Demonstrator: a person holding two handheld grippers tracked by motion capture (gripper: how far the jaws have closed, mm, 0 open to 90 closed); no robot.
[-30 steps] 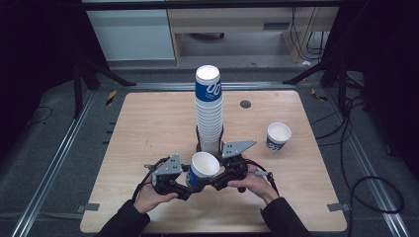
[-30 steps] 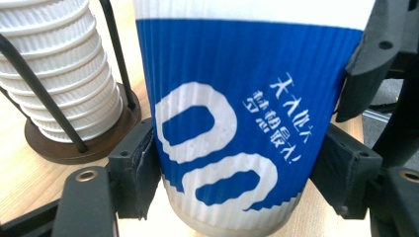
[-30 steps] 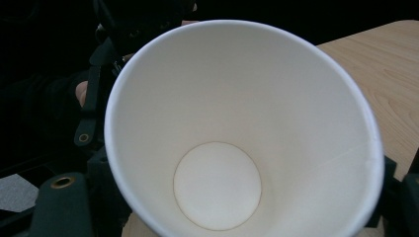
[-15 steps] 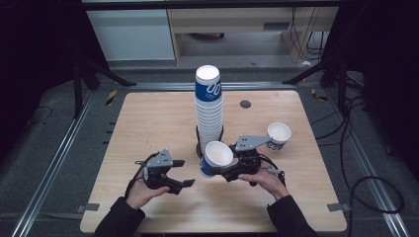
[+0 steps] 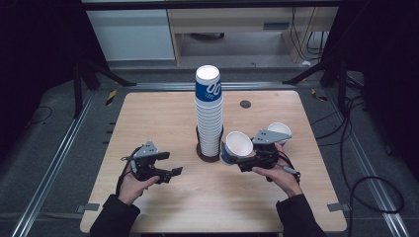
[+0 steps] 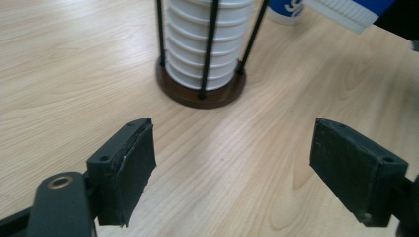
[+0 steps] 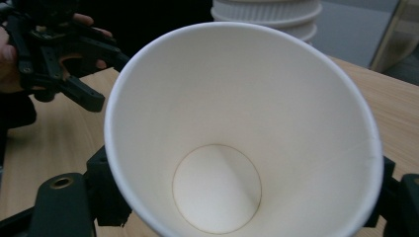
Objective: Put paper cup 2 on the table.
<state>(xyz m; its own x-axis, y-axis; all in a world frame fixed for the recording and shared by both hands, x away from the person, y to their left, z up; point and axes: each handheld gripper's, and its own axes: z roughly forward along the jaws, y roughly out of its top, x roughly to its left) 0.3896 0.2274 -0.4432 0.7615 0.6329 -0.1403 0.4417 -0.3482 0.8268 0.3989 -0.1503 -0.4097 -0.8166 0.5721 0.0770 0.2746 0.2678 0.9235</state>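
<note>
**Right hand-held gripper carries a paper cup; left one released**

The right hand-held gripper (image 5: 242, 160) is clamped on a white paper cup (image 5: 237, 146), its jaws pressing the cup's sides from both flanks. In the right gripper view the cup (image 7: 242, 133) lies tilted with its open mouth facing the camera, the round bottom plain to see inside. From above, the cup hangs over the surface (image 5: 163, 118) just right of the tall stack of cups (image 5: 209, 116), close to it but apart.

The left hand-held gripper (image 5: 170, 165) sits low over the surface to the left of the stack, well apart from the held cup. Its jaws have just been opening and now stand wide, nothing between them; the left gripper view shows bare wood between the two black pads (image 6: 131, 170).

The stack stands upright in a holder (image 6: 202, 91) with a dark round base and thin black rods, near the middle of the surface. A second single cup (image 5: 280, 131) stands just behind the right hand-held gripper, towards the right edge.
</note>
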